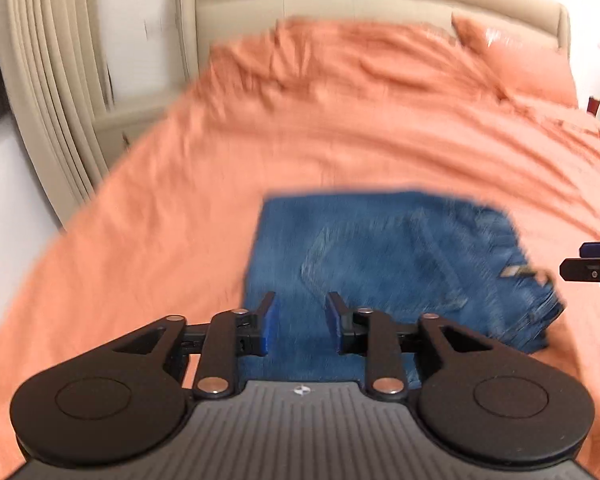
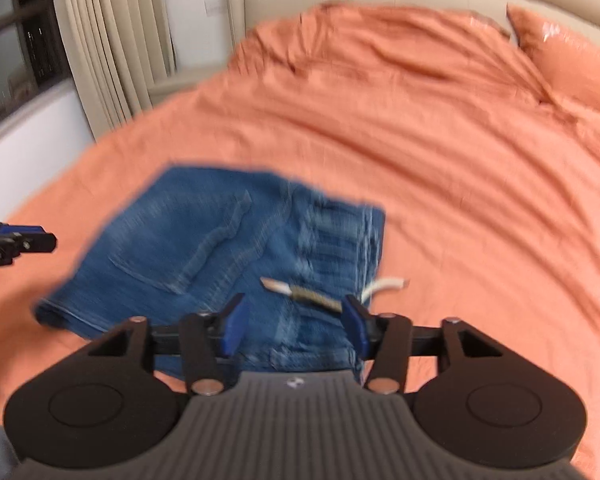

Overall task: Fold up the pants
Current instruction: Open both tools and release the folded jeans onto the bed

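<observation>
In the left wrist view, the folded blue denim pants (image 1: pixel 396 264) lie on the orange bedsheet (image 1: pixel 180 184) at lower centre-right; the left gripper (image 1: pixel 302 320) hovers above them, fingers narrowly apart and empty.

In the right wrist view (blurred), the right gripper (image 2: pixel 296 322) sits wide open and empty over the pants' waistband drawstring (image 2: pixel 312 294), lower centre.
</observation>
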`<state>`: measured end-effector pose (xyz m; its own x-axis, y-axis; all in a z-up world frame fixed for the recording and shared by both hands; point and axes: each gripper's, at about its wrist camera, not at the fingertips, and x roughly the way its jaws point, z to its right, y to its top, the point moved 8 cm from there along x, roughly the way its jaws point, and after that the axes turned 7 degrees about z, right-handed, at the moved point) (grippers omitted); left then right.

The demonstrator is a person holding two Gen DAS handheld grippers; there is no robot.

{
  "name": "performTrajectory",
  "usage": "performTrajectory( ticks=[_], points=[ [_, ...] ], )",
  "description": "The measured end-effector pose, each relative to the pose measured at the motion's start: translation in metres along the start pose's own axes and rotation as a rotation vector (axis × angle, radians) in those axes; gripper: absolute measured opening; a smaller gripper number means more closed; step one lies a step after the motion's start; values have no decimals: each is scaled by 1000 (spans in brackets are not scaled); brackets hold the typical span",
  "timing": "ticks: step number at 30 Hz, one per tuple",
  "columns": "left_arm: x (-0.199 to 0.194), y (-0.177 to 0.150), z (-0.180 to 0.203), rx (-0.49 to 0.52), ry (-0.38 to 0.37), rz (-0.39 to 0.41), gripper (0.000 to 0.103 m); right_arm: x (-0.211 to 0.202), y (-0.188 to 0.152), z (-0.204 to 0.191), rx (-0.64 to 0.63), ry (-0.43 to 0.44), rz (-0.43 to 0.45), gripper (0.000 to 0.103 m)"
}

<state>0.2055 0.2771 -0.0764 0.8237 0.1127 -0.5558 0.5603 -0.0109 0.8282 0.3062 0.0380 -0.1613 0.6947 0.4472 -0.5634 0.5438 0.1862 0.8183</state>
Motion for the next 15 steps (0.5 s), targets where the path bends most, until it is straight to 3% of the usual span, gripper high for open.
performTrajectory(
  ticks=[2,6,7,8,10,15],
  points=[
    [-29,18,7,11,53,71,53,-30,16,-6,3,-2,56,66],
    [-82,42,26,7,89,161,58,-94,37,-20,11,3,168,78],
    [-95,46,30,-1,85,187,69,-111,40,-24,10,10,198,82],
    [-107,49,35,-9,80,214,80,-127,42,-26,5,14,225,81],
    [-130,50,45,-19,74,268,90,-156,40,-35,-15,12,279,81],
    [-158,41,66,-3,88,299,101,-208,27,-49,-39,-17,389,82]
  ],
)
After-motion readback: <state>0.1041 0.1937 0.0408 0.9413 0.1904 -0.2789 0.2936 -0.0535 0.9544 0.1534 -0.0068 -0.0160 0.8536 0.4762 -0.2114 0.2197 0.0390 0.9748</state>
